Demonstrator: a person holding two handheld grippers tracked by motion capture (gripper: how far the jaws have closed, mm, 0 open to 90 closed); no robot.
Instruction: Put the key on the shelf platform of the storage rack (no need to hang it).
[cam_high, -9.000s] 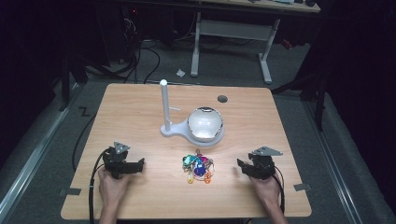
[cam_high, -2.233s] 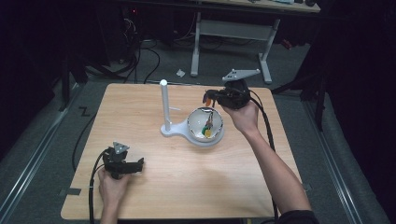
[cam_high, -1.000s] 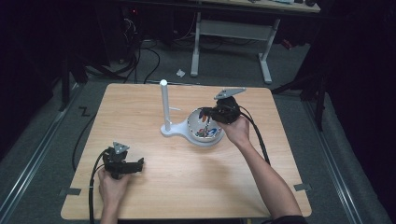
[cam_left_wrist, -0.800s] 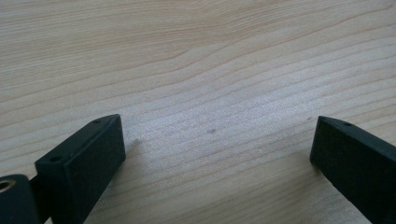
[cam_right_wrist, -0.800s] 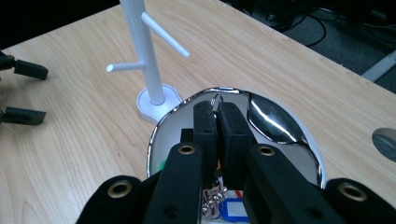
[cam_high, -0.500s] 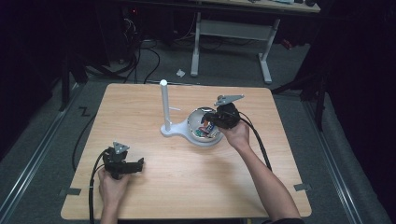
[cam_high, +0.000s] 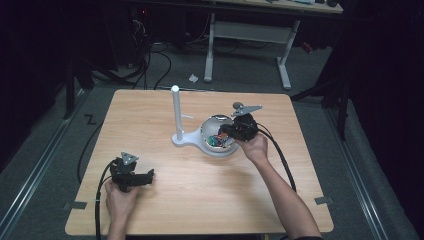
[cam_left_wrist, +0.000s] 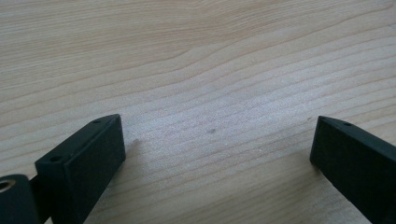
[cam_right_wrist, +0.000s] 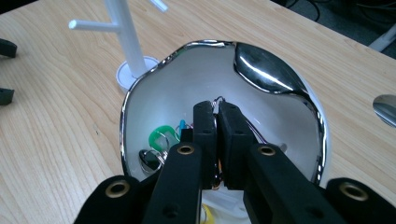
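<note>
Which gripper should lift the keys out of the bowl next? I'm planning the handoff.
Right, probably. The right gripper is already inside the bowl, its fingers closed on the key ring. The left gripper rests open on the table, far from the bowl.

Wood table (cam_high: 165, 125), white-legged desk (cam_high: 248, 31) behind, cables (cam_high: 150, 65) on floor.

High view: overhead from person's side, angled forward-down, far, covers whole light wooden table (cam_high: 150, 125). Left gripper view: very close, facing bare tabletop. Right gripper view: close, looking down into shiny silver bowl (cam_right_wrist: 280, 84); bowl and white post stand (cam_right_wrist: 128, 42) shared with high view.
</note>
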